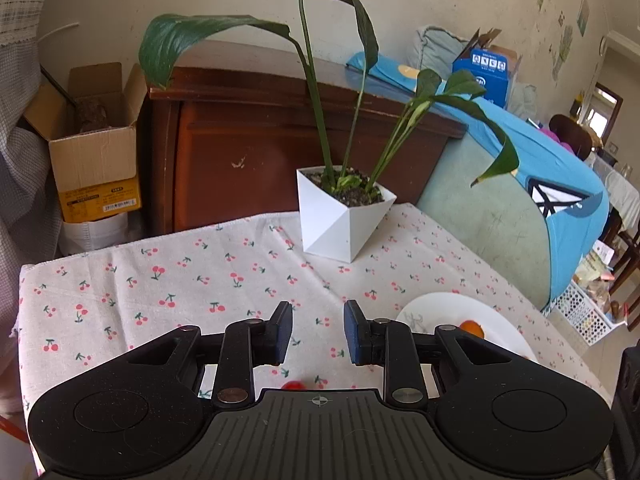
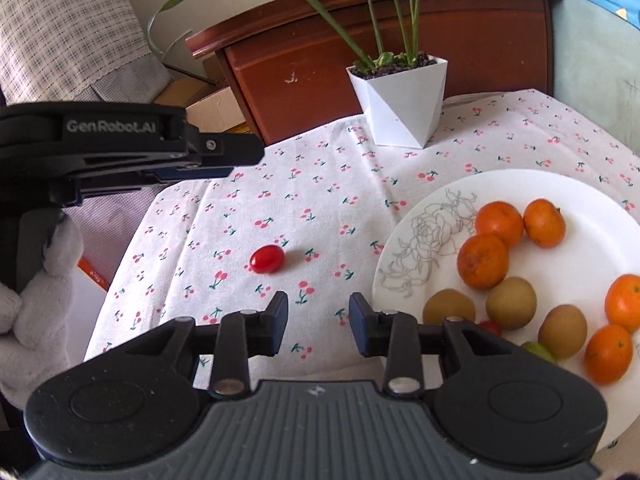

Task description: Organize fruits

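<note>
**A:** How far along? Oranges and kiwis sit on the plate (image 2: 420, 200).

**B:** Nearly done: one tomato (image 2: 267, 258) lies on the cloth (image 2: 240, 208). Left gripper (image 1: 318, 330) and right gripper (image 2: 319, 322) both gape, empty.

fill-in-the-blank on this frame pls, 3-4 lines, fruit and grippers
1. The red cherry tomato lies on the ____, not on the plate.
2. The number of oranges visible on the plate is ____.
3. Both the left gripper and the right gripper have jaws that are ____ and hold nothing.

Missing words: tablecloth; five; open
</note>
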Demonstrator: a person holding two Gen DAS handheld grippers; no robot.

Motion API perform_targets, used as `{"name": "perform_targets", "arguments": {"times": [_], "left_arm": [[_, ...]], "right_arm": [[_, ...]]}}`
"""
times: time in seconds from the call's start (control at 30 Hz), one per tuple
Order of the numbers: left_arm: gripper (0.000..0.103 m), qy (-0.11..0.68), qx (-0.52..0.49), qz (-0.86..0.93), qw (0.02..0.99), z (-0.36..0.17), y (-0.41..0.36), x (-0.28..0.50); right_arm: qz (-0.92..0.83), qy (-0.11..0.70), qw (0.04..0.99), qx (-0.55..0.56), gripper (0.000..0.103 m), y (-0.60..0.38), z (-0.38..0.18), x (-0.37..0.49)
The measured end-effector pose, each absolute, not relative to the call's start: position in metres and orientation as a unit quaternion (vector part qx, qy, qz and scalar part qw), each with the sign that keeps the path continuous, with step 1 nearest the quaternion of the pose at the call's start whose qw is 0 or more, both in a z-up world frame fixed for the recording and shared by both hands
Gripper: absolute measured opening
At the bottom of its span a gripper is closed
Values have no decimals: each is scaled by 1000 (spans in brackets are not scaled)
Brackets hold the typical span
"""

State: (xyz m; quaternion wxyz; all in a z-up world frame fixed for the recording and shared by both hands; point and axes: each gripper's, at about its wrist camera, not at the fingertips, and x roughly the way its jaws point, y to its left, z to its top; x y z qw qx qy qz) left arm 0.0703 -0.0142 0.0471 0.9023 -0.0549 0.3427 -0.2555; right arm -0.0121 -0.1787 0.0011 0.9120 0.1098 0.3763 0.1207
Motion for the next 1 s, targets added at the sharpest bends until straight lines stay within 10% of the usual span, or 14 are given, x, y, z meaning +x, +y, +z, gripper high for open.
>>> {"name": "perform_targets", "arguments": {"times": [1.0], "left_arm": [[28,383,68,-237,890,-1,-29,65]], "right_arm": [[156,391,907,-10,37,-141,-2,-58]]}}
